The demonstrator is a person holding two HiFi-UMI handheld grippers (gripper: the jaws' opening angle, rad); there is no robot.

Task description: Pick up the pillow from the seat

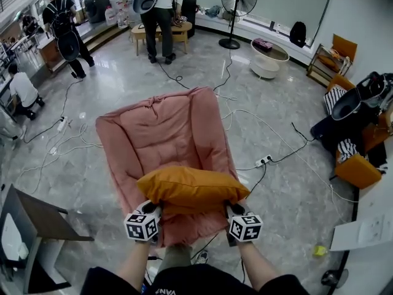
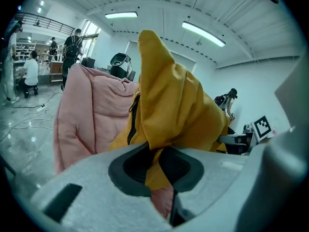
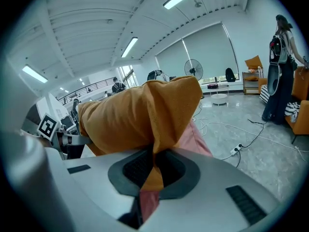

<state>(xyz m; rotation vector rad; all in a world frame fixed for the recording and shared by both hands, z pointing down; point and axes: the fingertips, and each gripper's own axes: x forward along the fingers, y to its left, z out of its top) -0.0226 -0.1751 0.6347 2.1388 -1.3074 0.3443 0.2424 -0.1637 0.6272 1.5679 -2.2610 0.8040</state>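
Observation:
An orange-yellow pillow point(image 1: 191, 189) hangs just above the front of the pink padded seat point(image 1: 166, 140). My left gripper point(image 1: 149, 211) is shut on the pillow's near left corner, and my right gripper point(image 1: 232, 210) is shut on its near right corner. In the left gripper view the pillow point(image 2: 169, 100) bunches up out of the pinched jaws of the left gripper point(image 2: 157, 161), its dark zip showing, with the pink seat point(image 2: 91, 115) behind it. In the right gripper view a fold of the pillow point(image 3: 140, 112) is squeezed between the pads of the right gripper point(image 3: 154, 166).
A dark side table point(image 1: 37, 217) stands at the left by my feet. Cables and a power strip point(image 1: 264, 160) run over the marble floor. Several people stand at the back by a wooden table point(image 1: 161, 31). A fan point(image 1: 236, 5), a round white table point(image 1: 269, 57) and orange chairs point(image 1: 356, 168) are at the right.

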